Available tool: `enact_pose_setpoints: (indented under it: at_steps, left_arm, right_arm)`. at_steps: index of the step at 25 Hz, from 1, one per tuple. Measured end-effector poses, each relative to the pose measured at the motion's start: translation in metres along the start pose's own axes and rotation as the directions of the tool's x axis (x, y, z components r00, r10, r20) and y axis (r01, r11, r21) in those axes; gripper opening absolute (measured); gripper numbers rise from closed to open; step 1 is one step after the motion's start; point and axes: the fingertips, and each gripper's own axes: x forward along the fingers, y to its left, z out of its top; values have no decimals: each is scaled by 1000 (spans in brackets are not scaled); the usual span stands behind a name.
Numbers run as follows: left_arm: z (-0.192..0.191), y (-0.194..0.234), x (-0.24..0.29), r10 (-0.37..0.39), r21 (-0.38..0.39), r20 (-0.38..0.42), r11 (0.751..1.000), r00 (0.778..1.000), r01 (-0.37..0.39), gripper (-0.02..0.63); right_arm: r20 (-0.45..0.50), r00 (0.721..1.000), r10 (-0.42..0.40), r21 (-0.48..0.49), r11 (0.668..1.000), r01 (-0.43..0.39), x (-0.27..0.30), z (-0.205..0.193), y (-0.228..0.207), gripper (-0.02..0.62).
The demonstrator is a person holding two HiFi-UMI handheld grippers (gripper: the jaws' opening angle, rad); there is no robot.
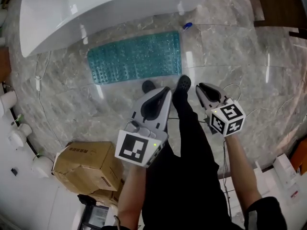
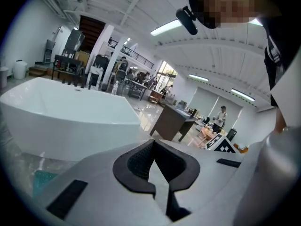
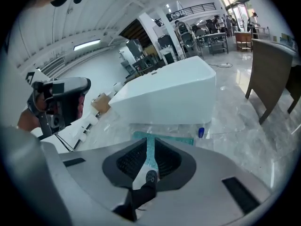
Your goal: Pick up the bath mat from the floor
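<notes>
A teal studded bath mat (image 1: 135,56) lies flat on the marble floor beside a white bathtub (image 1: 96,8). Both grippers hang above the floor on the near side of the mat, one either side of the person's black-trousered legs and shoes (image 1: 183,83). My left gripper (image 1: 167,90) is shut and holds nothing; in its own view its pads (image 2: 141,161) meet at the tip, with a corner of the mat (image 2: 42,178) low at the left. My right gripper (image 1: 200,86) is shut too and holds nothing. In the right gripper view the mat (image 3: 176,139) shows just past the jaws' tips (image 3: 149,140).
A small blue object (image 1: 187,26) lies at the mat's far right corner. Cardboard boxes (image 1: 88,169) stand at the near left, and dark wooden furniture (image 1: 278,4) at the far right. White cylinders (image 1: 9,99) line the left edge. Thin cables trail over the floor.
</notes>
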Motion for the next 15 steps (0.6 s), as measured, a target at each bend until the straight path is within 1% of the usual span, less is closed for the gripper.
enact_pose_setpoints:
  at_steps: [3,5,10,12,15]
  left_arm:
    - [-34,15,26,6,-38,-10,999,1000,-6,14]
    - [-61,30,40,13,-57,-28,998,1000,-15,14]
    - [-139,77,73,41,-103,-111,993,993,-52,14]
    - [-165,95,90,42,-95,-123,994,991,-54,14]
    - [-201,113,111,22,-78,-146,996,989,-34,14]
  right_arm:
    - [-41,999,-33,-45,999,31,39,-24,-26,18]
    - [-68,997,-43,-58,998,39,65,-41,-41,38]
    - [-105,993,-53,-42,998,49,132,-82,-82,68]
    - [-113,992,-60,-19,998,58,160,-101,-102,80]
    - [-123,990,-61,25,998,64,198,-132,-128,94]
